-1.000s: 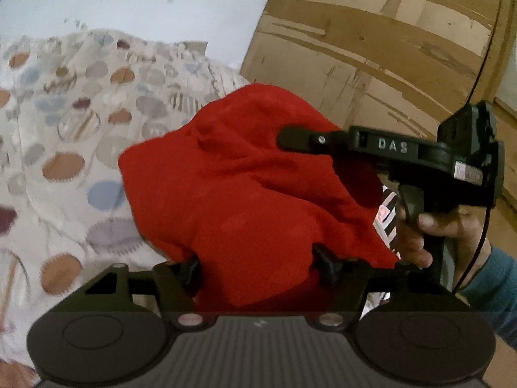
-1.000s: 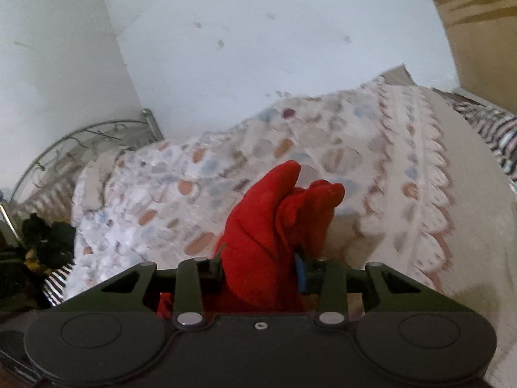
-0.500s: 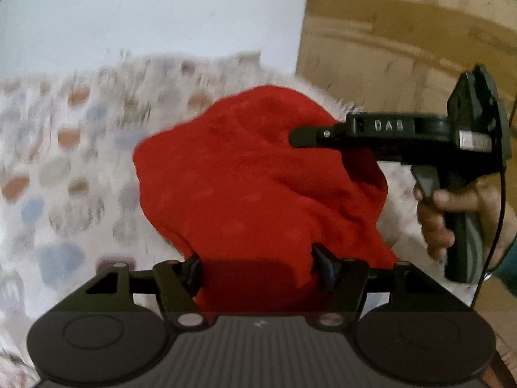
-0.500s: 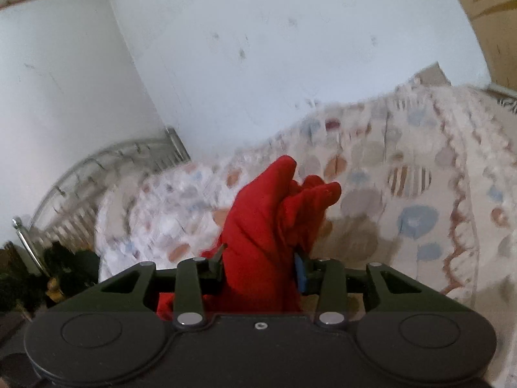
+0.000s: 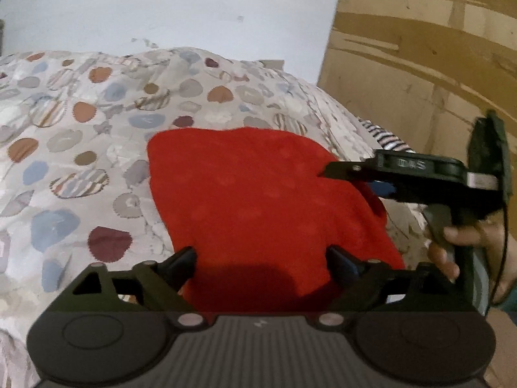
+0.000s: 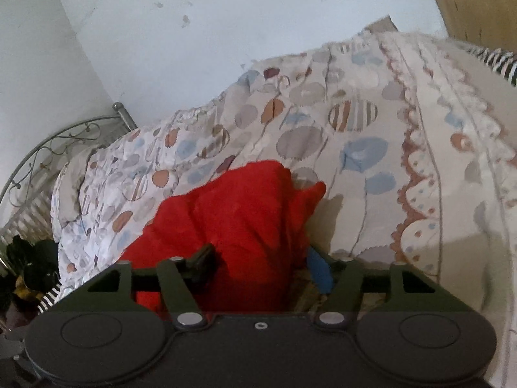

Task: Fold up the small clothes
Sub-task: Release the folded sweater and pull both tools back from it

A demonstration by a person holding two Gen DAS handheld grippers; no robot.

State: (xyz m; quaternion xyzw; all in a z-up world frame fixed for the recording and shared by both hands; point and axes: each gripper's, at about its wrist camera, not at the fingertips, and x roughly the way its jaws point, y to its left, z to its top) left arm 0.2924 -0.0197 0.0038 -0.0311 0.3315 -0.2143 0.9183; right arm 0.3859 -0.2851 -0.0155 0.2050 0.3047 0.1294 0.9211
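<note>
A red cloth [image 5: 258,194] lies spread on the patterned bedspread [image 5: 97,129]. My left gripper [image 5: 261,255] is at its near edge, jaws opening wide; the cloth runs between the fingers, which do not pinch it. At the cloth's right corner is my right gripper [image 5: 352,181], carried by a hand [image 5: 452,245]. In the right wrist view the red cloth [image 6: 232,213] is bunched between the fingers of the right gripper [image 6: 258,265], whose jaws are opening; the blue pad [image 6: 320,271] stands off the fabric.
A white wall [image 5: 194,6] rises behind the bed and a brown cardboard panel [image 5: 420,64] stands at the right. A striped garment [image 5: 387,139] lies by the bed's far right edge. A metal bed frame [image 6: 48,148] and dark clutter [image 6: 26,258] sit at the left.
Both pairs of jaws have widened. The red cloth, held up bunched before, has come down and now lies flatter on the bedspread. Both grippers have sunk toward the bed.
</note>
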